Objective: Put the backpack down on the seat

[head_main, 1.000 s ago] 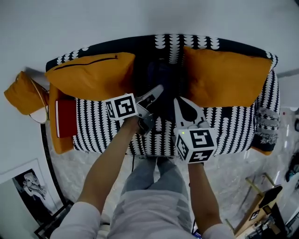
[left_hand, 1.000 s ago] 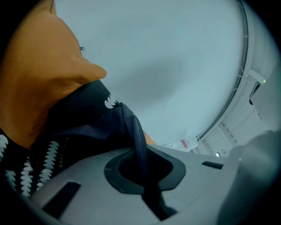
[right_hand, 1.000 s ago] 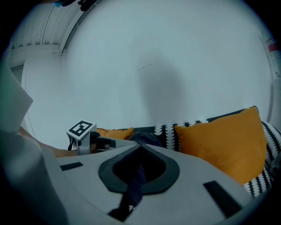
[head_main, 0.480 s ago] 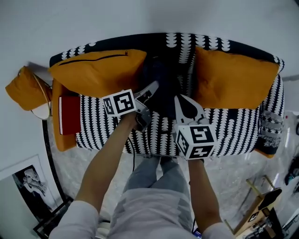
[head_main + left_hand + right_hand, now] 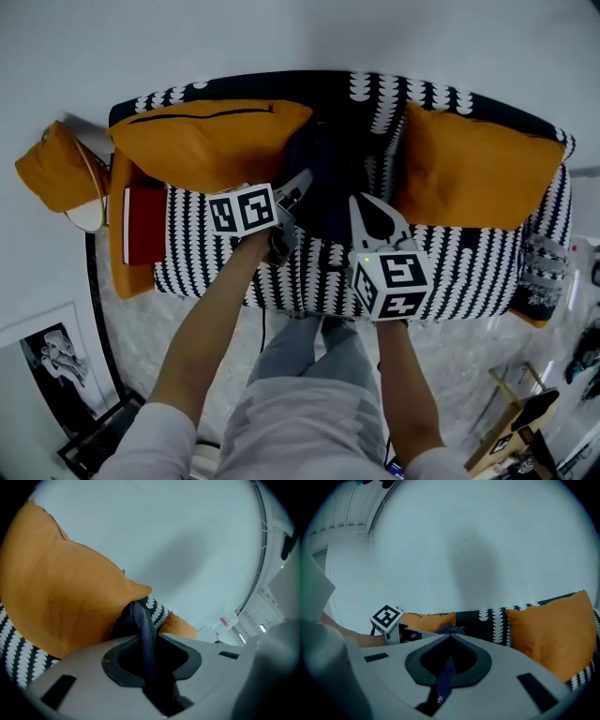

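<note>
A dark backpack (image 5: 323, 173) sits upright on the black-and-white patterned sofa seat (image 5: 450, 262), against the backrest between two orange cushions. My left gripper (image 5: 300, 186) is at the backpack's left side. In the left gripper view a dark strap (image 5: 143, 623) runs between the jaws of the left gripper (image 5: 143, 638), which are opening, with a gap beside the strap. My right gripper (image 5: 356, 201) is at the backpack's front right. In the right gripper view the right gripper (image 5: 449, 639) is shut on a thin dark strap (image 5: 446, 674), and the backpack's top (image 5: 450, 630) shows just beyond.
Orange cushions lean on the backrest at left (image 5: 206, 141) and right (image 5: 478, 169). A red book (image 5: 145, 225) lies on the sofa's left end. Another orange cushion (image 5: 52, 173) sits on a stand left of the sofa. A framed picture (image 5: 47, 366) stands on the floor.
Both grippers stay at the backpack, almost where they were. The sofa has drifted slightly right and down in the head view as the camera moved.
</note>
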{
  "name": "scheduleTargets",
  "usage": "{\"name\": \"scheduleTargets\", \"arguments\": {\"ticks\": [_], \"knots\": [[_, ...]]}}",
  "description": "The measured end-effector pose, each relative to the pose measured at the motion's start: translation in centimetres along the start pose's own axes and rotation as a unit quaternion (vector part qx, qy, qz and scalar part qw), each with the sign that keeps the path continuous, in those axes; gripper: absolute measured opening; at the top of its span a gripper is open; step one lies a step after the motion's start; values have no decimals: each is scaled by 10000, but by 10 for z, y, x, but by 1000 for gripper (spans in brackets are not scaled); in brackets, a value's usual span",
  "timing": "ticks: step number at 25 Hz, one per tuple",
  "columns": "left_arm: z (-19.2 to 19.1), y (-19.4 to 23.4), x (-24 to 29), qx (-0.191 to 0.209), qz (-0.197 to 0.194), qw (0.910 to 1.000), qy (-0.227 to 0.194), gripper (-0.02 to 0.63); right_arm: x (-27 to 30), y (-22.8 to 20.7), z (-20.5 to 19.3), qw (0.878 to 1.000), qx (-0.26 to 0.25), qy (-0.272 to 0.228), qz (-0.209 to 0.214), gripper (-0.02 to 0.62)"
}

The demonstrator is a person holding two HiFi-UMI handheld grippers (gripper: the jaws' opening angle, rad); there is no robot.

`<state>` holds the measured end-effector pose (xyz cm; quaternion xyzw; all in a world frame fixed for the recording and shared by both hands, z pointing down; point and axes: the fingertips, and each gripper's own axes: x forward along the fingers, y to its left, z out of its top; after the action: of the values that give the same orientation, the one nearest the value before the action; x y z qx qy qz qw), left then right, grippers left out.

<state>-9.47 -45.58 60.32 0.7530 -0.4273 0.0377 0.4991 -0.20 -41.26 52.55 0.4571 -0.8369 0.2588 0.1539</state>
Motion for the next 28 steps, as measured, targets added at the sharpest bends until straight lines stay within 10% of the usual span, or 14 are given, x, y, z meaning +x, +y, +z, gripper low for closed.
{"name": "scheduleTargets", "arguments": {"ticks": [13,28], "knots": [[0,10,-46,1038,1081,9887,-4,138,-13,21,7,9997,-126,-37,191,2],[7,-110,-91,1670,777,9802,-733,137,-70,49,42,9973,-478,-379,419,2]]}}
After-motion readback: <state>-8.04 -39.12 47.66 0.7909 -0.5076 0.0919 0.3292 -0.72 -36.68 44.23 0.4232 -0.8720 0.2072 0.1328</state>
